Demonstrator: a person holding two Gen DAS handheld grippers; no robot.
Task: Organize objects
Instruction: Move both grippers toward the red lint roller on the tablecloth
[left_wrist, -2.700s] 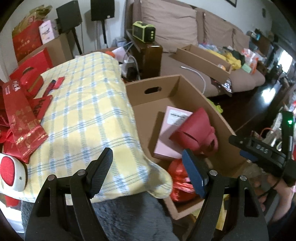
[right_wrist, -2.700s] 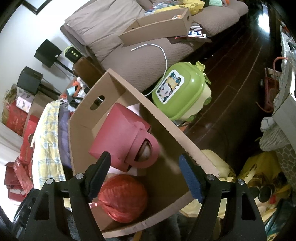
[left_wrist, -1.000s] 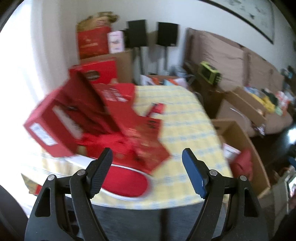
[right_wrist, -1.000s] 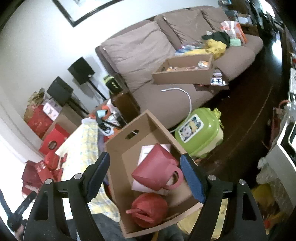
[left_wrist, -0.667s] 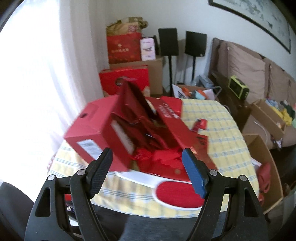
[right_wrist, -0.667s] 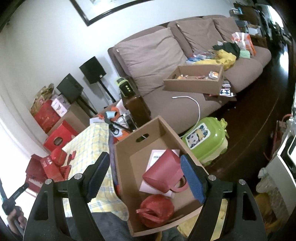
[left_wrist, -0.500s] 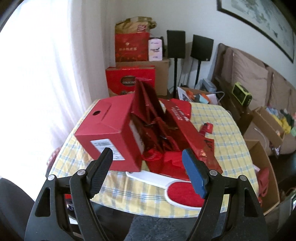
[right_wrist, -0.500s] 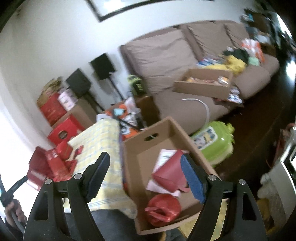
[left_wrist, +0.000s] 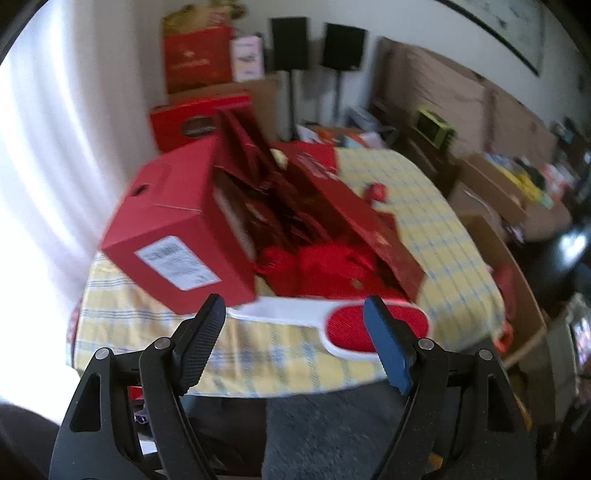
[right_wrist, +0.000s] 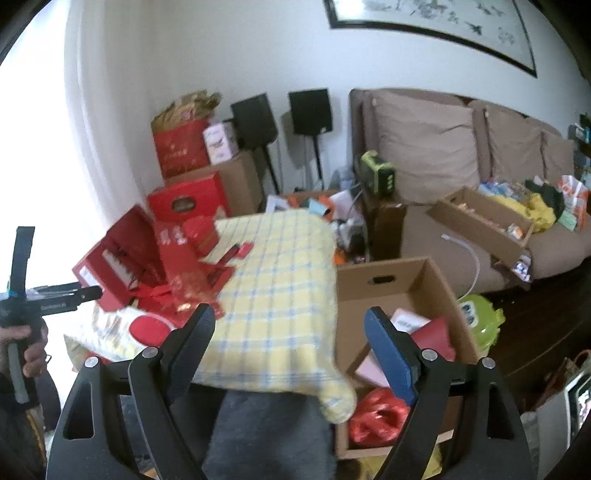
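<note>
A pile of red gift boxes (left_wrist: 280, 221) lies on the table's yellow checked cloth (left_wrist: 436, 236), with a labelled red box (left_wrist: 173, 236) at its left. A white and red oval thing (left_wrist: 373, 326) sits at the near edge. My left gripper (left_wrist: 293, 308) hovers open just before that pile, nothing between its fingers. My right gripper (right_wrist: 290, 314) is over the cloth (right_wrist: 280, 280), its jaws opening and empty. To its right, an open cardboard box (right_wrist: 384, 284) holds a red bag (right_wrist: 432, 336), a pink box (right_wrist: 373, 365) and a red plastic bag (right_wrist: 376, 413). The left gripper (right_wrist: 85, 291) shows at far left.
A brown sofa (right_wrist: 424, 158) with a cardboard tray (right_wrist: 480, 218) stands behind. Two black speakers (right_wrist: 310, 110) and stacked red boxes (right_wrist: 181, 147) line the back wall. A green toy case (right_wrist: 480, 317) lies on the dark floor. Grey fabric (right_wrist: 269, 435) lies at the table's near side.
The left view swung from the cardboard box to the red pile, which now sits close and centred. The right view rolled upright and swung left, from the box toward the table.
</note>
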